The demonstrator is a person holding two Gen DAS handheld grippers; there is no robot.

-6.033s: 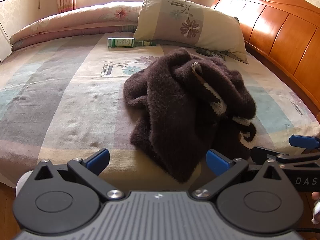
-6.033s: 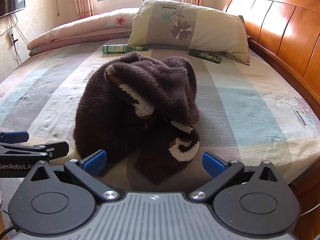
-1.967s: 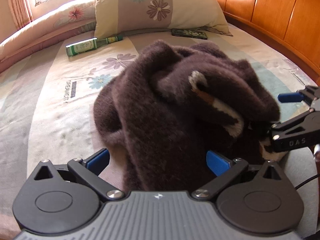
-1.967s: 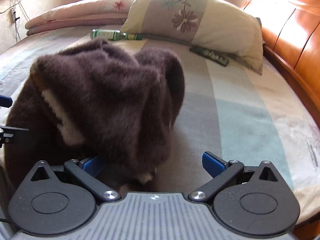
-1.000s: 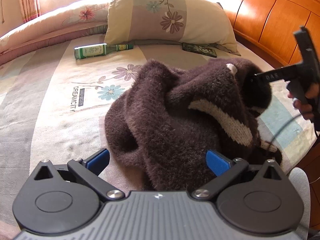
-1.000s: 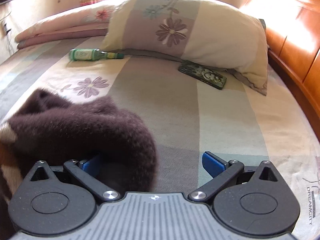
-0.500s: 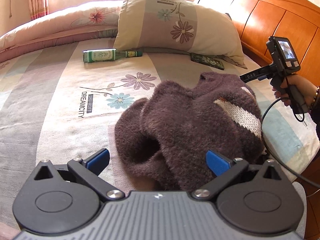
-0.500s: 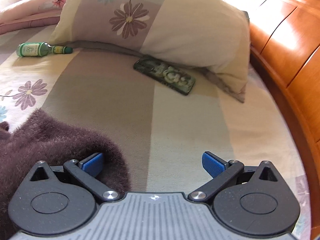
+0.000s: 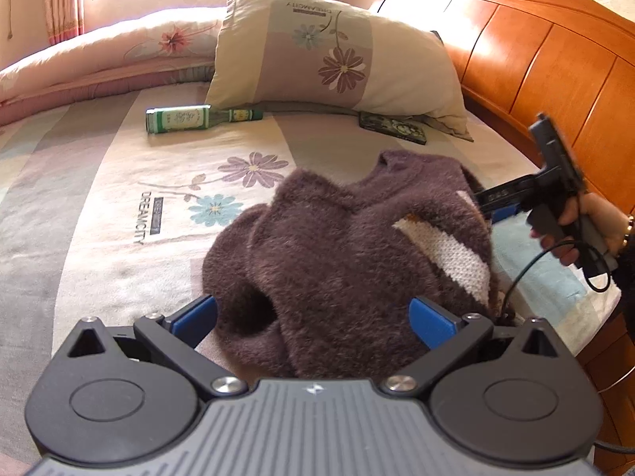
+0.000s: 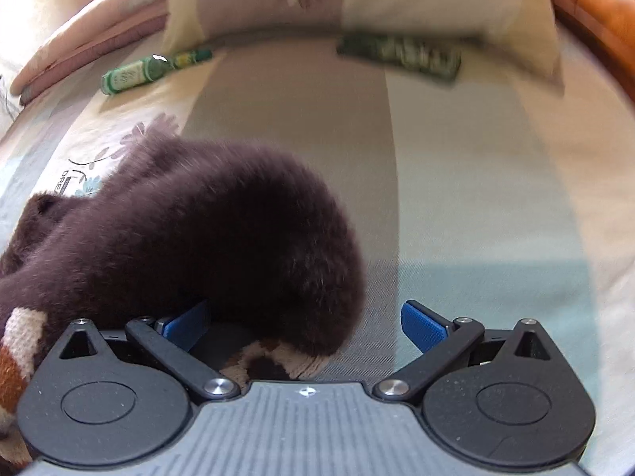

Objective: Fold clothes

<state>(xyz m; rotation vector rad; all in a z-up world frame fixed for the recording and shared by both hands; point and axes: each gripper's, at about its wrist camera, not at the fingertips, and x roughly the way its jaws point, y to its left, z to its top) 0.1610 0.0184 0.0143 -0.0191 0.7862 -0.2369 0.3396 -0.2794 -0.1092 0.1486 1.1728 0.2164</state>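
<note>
A fuzzy dark brown sweater [image 9: 341, 246] with a cream stripe lies in a heap on the bed sheet [image 9: 99, 218]. My left gripper [image 9: 313, 315] is open at the heap's near edge, with sweater bulk between its blue fingers. In the same view a hand [image 9: 575, 218] holds my right gripper [image 9: 492, 202] against the sweater's right side. The right wrist view shows that gripper [image 10: 303, 323] open, low over the bed. A thick fold of the sweater [image 10: 206, 238] covers its left finger and fills part of the gap.
A green bottle [image 9: 182, 119] lies on its side behind the sweater. A flowered pillow [image 9: 337, 51] leans at the head, with a dark flat case [image 9: 393, 129] in front of it. A wooden headboard [image 9: 555, 59] runs along the right. A rolled quilt [image 9: 99, 63] lies at the back.
My right gripper has dropped and tilted down, and the sweater fold now reaches between its fingers. The heap has settled flatter. My left gripper has edged closer to it.
</note>
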